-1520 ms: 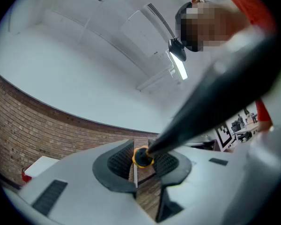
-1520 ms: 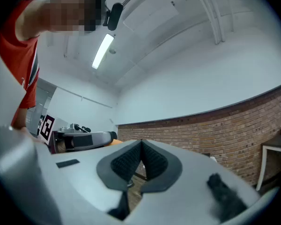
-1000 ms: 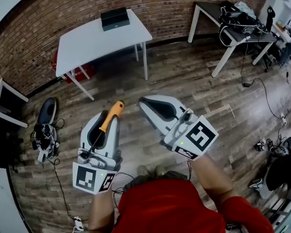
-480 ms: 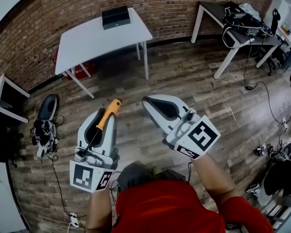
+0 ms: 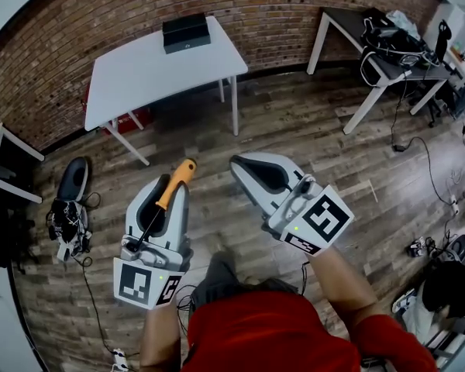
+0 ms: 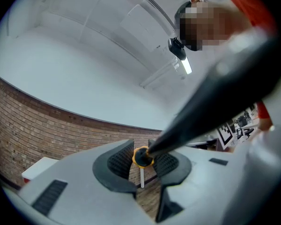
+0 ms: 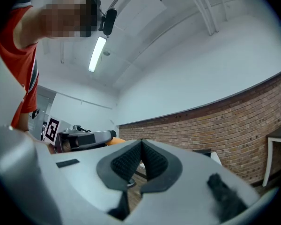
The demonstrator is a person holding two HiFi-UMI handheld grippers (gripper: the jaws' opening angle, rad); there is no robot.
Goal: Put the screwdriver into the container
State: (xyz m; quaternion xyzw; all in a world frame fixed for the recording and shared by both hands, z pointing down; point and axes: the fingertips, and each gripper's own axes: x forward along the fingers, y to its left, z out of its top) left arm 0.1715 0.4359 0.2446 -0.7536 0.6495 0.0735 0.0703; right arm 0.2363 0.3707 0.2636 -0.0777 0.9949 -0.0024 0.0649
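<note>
My left gripper (image 5: 173,191) is shut on a screwdriver (image 5: 177,182). Its orange handle sticks out past the fingertips toward the white table (image 5: 132,76), and its dark shaft runs back between the fingers. In the left gripper view the orange collar (image 6: 141,156) sits pinched between the ribbed pads (image 6: 119,161). A black box-shaped container (image 5: 186,32) stands at the table's far edge by the brick wall, well ahead of both grippers. My right gripper (image 5: 241,164) hangs beside the left one, shut with nothing in it; its pads (image 7: 152,159) meet at the tip.
A red object (image 5: 129,118) lies under the white table. A second table (image 5: 387,45) at the back right carries bags and cables. Dark gear and a shoe (image 5: 71,200) lie on the wooden floor at left, beside a white shelf (image 5: 4,165). Cables trail over the floor at right.
Both grippers keep the same pose and grip. The view has shifted slightly, and the white table and floor items sit a little differently in the frame.
</note>
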